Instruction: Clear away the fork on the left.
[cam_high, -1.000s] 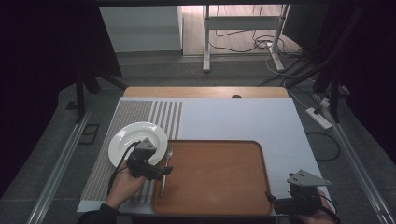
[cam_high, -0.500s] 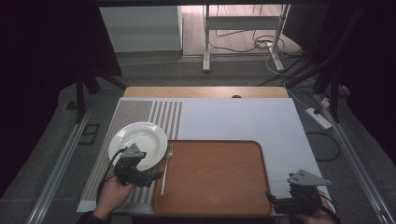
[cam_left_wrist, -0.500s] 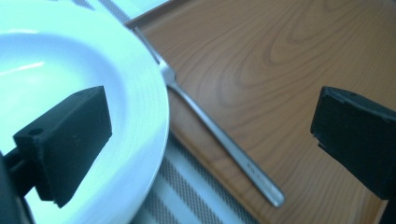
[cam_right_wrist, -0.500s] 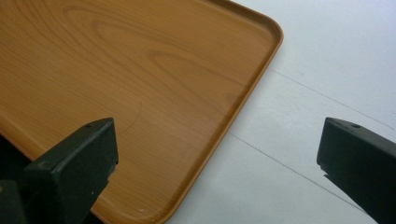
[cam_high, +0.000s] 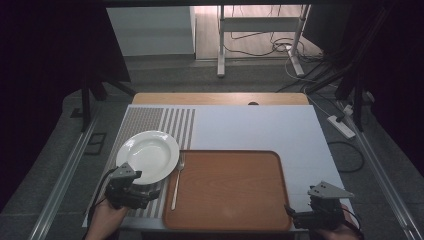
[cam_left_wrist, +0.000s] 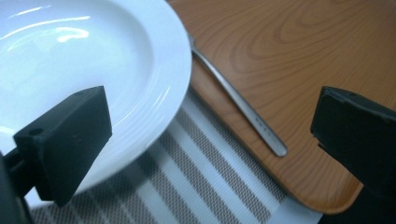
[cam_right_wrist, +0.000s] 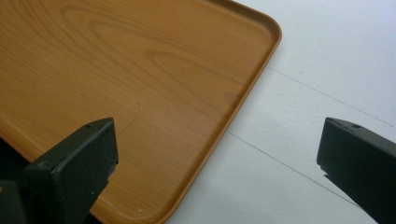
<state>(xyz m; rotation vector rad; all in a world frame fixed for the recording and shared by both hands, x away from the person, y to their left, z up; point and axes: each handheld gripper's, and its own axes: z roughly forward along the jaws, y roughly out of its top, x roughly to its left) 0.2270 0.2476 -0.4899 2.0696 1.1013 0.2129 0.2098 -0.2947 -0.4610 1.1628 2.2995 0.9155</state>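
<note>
L gripper (cam_high: 131, 191) sits at the near-left corner of the tray (cam_high: 227, 189), held low in the person's L hand (cam_high: 104, 220), its 2 jaws spread wide, nothing between them. R gripper (cam_high: 320, 210) sits at the tray's near-right corner, R hand (cam_high: 336, 231) under it, 2 jaws also wide apart and empty.
</note>
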